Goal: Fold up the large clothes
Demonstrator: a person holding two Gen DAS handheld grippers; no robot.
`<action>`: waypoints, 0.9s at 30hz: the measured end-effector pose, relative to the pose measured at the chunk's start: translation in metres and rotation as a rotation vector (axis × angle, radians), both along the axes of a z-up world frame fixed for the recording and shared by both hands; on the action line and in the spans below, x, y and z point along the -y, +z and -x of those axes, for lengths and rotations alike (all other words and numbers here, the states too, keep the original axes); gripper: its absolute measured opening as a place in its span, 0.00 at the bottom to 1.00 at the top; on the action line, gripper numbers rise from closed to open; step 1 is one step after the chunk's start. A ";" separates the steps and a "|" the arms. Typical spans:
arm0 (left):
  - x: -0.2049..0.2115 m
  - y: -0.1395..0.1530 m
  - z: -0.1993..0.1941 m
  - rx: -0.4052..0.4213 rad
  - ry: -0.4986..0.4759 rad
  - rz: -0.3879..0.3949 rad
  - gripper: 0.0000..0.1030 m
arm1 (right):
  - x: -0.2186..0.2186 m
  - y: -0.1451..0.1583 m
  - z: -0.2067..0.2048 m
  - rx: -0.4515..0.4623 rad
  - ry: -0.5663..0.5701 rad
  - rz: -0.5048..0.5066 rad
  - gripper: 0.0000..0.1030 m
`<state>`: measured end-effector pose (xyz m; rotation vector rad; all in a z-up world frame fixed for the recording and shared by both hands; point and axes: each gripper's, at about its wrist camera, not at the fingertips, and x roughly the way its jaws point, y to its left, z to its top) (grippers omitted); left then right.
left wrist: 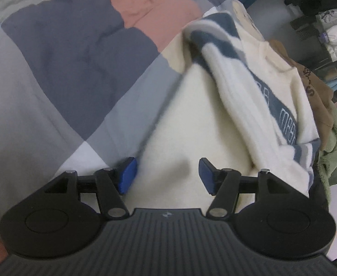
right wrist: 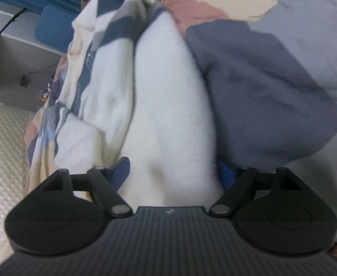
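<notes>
A cream fleece sweater (left wrist: 191, 105) with navy and grey stripes and a navy lettered band lies on the patchwork bed cover (left wrist: 65, 57). One sleeve (left wrist: 232, 87) is laid across its body. My left gripper (left wrist: 167, 177) hovers over the sweater's plain lower part, open, its blue pads (left wrist: 128, 176) well apart and not pressing the cloth. In the right wrist view the same sweater (right wrist: 168, 92) bulges up between the fingers of my right gripper (right wrist: 174, 172). That gripper stands wide open, and a fold of cloth partly hides its right pad (right wrist: 226, 176).
A brown garment (left wrist: 315, 92) and a green fleece (left wrist: 336, 151) lie beyond the sweater at the bed's edge. Shelves with stacked clothes (left wrist: 334, 34) stand further off. A white cabinet (right wrist: 7, 57), a blue cushion (right wrist: 53, 30) and a textured floor mat (right wrist: 3, 161) sit beside the bed.
</notes>
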<state>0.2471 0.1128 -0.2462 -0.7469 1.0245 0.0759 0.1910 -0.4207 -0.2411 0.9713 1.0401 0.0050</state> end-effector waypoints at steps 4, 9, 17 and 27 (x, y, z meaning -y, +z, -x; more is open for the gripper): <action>-0.004 -0.001 0.004 0.032 -0.010 0.106 0.65 | -0.005 0.004 0.001 0.056 0.040 -0.066 0.80; 0.003 0.012 0.010 0.182 -0.107 0.266 0.66 | -0.011 0.021 0.011 0.222 0.064 -0.173 0.80; 0.016 -0.006 0.009 -0.021 -0.105 0.121 0.67 | -0.021 0.005 0.012 0.056 0.101 -0.070 0.79; 0.045 -0.003 0.021 -0.050 -0.228 0.202 0.67 | -0.037 0.014 0.016 0.184 0.191 -0.127 0.63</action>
